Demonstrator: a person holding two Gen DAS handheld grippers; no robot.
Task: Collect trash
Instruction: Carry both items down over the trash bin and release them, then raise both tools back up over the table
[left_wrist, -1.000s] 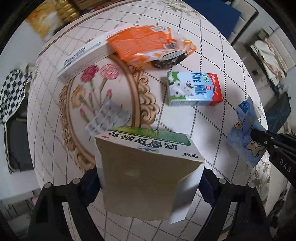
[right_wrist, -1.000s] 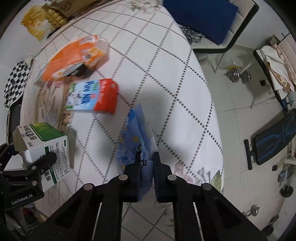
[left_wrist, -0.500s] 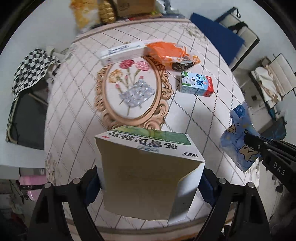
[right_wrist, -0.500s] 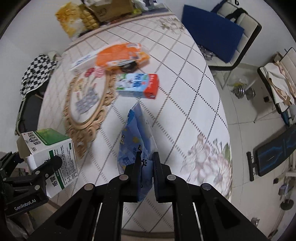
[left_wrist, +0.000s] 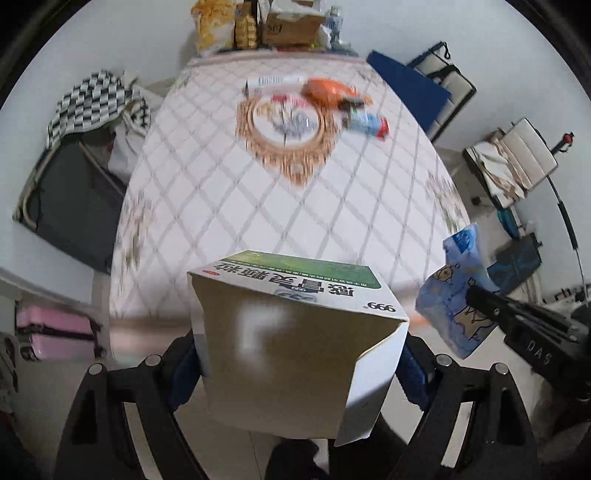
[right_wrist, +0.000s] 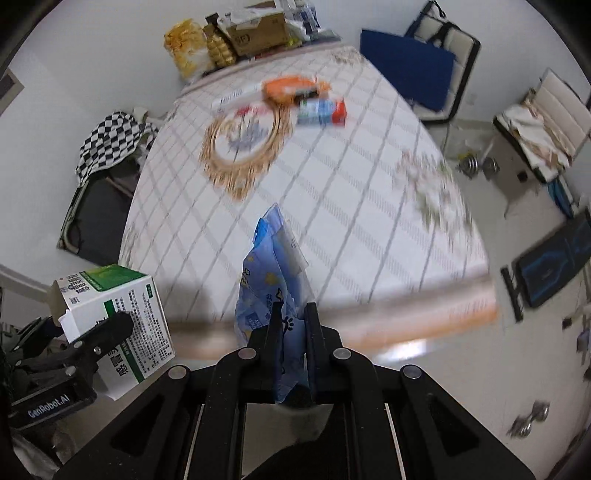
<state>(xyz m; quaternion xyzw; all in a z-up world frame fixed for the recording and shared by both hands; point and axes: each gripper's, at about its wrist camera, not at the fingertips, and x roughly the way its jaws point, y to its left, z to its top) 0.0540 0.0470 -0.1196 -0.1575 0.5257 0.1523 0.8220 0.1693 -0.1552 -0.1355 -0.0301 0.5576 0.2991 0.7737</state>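
Carry-off step: left claw (left_wrist: 295, 354) grasping the green-and-white cardboard medicine box (left_wrist: 295, 332), right claw (right_wrist: 291, 332) clenched on the blue printed plastic wrapper (right_wrist: 273, 273), desk (right_wrist: 351, 192) ahead of both; next comes a bin, unseen.

Green-white carton (left_wrist: 295, 354) and blue cartoon wrapper (right_wrist: 275, 280), both aloft over table edge

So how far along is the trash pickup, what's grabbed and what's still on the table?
No bin shows, so nothing looks binned. In hand: the left gripper clamps the green and white medicine box, and the right gripper pinches the blue cartoon wrapper. Still on the table: the orange snack bag, the milk carton, the long white box and the foil blister pack.
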